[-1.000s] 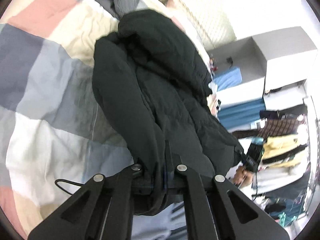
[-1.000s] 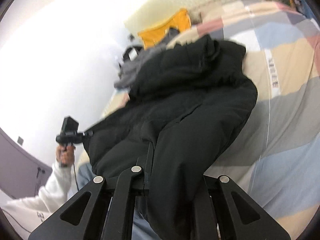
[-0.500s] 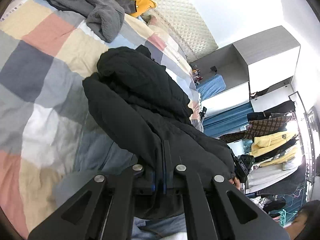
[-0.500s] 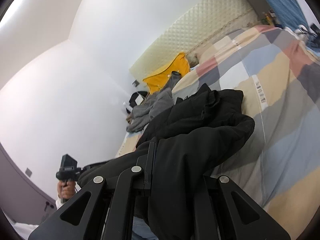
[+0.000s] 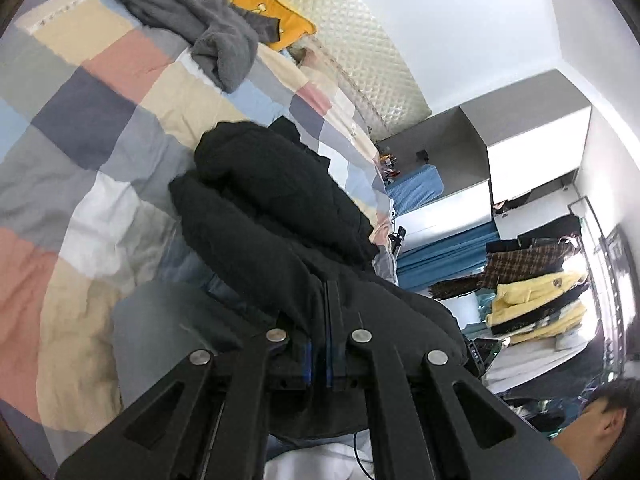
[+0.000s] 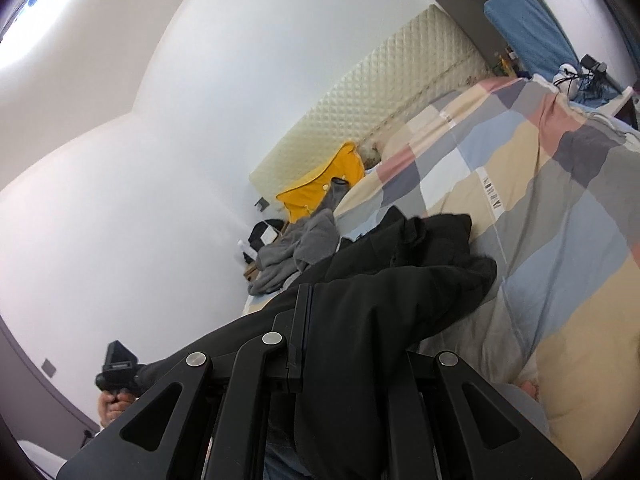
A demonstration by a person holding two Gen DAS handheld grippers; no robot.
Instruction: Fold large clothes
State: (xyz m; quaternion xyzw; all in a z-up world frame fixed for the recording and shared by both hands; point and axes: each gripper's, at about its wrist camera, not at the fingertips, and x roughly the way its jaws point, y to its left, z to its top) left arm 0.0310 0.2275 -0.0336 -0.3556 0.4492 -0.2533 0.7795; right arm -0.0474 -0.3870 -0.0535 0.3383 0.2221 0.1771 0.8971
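Observation:
A large black padded jacket (image 5: 276,208) lies on the patchwork bed cover (image 5: 88,128), with its near end lifted off the bed. My left gripper (image 5: 326,308) is shut on the jacket's hem, and black cloth drapes over both fingers. In the right wrist view the same jacket (image 6: 384,304) hangs over my right gripper (image 6: 320,320), which is shut on its edge; the right finger is hidden under the cloth. The jacket's far end (image 6: 432,236) rests bunched on the bed.
A grey fleece garment (image 5: 200,24) and a yellow garment (image 5: 276,4) lie near the quilted headboard (image 5: 360,48). A clothes rack (image 5: 540,300) and grey cabinets (image 5: 520,140) stand to the right. The person's head (image 5: 600,428) shows at the lower right.
Both grippers have lifted and drawn back with the jacket, raising its near end higher off the bed. The views now tilt upward, showing more wall and headboard.

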